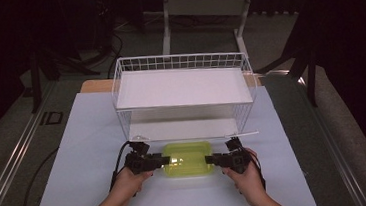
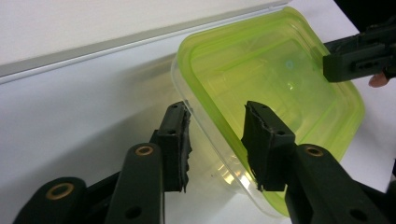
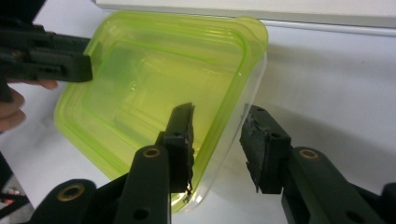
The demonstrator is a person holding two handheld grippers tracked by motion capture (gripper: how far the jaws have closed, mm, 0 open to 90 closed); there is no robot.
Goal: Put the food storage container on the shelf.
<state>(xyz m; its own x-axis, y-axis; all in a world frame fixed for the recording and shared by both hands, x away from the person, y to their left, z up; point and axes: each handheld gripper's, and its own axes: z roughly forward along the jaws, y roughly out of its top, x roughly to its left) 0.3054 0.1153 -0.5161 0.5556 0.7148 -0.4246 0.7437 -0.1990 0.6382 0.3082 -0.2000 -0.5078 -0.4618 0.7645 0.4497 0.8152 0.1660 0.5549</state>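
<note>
From the high view, a yellow-green lidded container (image 1: 187,159) is seen lying on the white table (image 1: 84,142) before the wire rack (image 1: 182,90), long axis left-right, between the left gripper (image 1: 163,159) and right gripper (image 1: 209,158), equally near. In the left gripper view, the jaws are parted astride its end rim, one outside, one over the lid (image 2: 275,70); in the right gripper view, the same is seen at the opposite end

Light falls from above onto the white desk (image 1: 78,192), bright at centre frame while the surrounding room sinks into near-black, and the gripper views are soft and slightly grainy, with faint glare spots on the green container (image 2: 289,70).
</note>
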